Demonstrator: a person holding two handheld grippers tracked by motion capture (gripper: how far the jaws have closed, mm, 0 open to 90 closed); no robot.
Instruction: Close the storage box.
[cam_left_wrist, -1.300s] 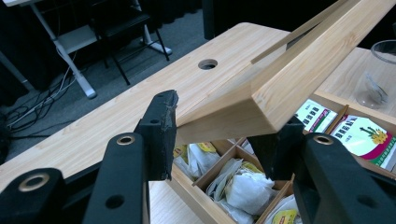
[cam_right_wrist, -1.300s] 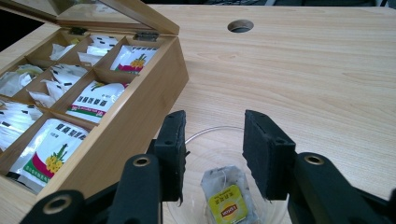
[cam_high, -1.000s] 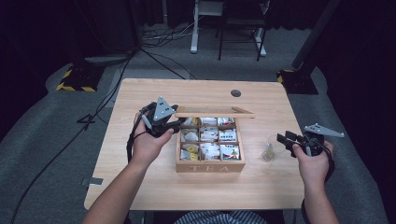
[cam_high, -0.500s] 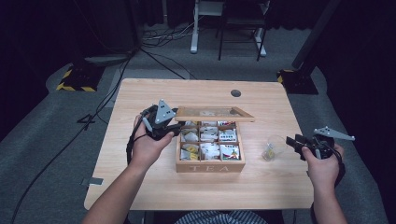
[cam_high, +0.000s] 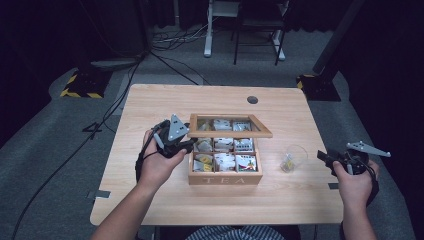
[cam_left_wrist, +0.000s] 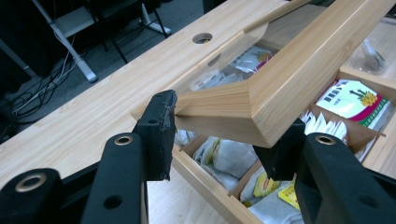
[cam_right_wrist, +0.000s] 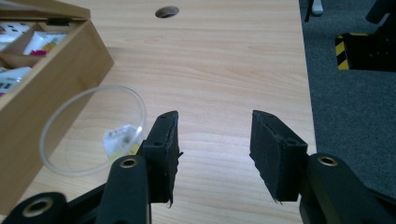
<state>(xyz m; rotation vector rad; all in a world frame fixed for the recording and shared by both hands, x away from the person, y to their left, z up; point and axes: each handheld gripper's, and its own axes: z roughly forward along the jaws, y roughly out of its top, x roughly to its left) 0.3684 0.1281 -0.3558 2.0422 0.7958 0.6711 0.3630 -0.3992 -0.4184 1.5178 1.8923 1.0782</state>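
A wooden tea box (cam_high: 225, 178) marked TEA stands mid-table with several packets (cam_high: 225, 161) in its compartments. Its glass-paned lid (cam_high: 261, 132) hangs half lowered over the back row. My left gripper (cam_high: 187, 145) is at the box's left side. In the left gripper view it (cam_left_wrist: 224, 135) is shut on the lid's corner frame (cam_left_wrist: 299, 79), above the bags (cam_left_wrist: 355, 98). My right gripper (cam_high: 324, 156) is held open near the table's right edge, apart from a small glass cup (cam_high: 292, 158). In the right gripper view the open gripper (cam_right_wrist: 215, 149) has nothing in it, and the cup (cam_right_wrist: 56, 161) with a tea bag (cam_right_wrist: 116, 138) lies left.
A round cable hole (cam_high: 252, 99) sits near the table's far edge. The table's right edge (cam_high: 327, 186) is close under my right hand, with grey carpet beyond. A white desk frame (cam_high: 207, 30) and cables (cam_high: 165, 62) stand on the floor behind.
The lid has come down from nearly upright to half lowered, with my left gripper on it. My right gripper has drawn away to the right of the cup.
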